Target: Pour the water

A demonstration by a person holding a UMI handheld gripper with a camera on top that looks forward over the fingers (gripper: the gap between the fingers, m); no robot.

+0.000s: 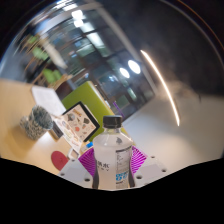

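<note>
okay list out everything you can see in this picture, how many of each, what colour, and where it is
water bottle: 1, clear with a white cap and a pale label, upright between the gripper's fingers
green chair or box: 1, yellow-green, beyond the bottle, behind the table
printed card or booklet: 1, white with dark and red print, on the table beside the bottle
mesh cup: 1, grey-green, on the table, farther out past the card
red item: 1, red, low on the table near the pad; what it is cannot be told
table: 1, pale, under everything
ceiling lights: several, white, overhead
gripper: 1, with purple-pink pads either side of the bottle; whether they press it cannot be told
</note>
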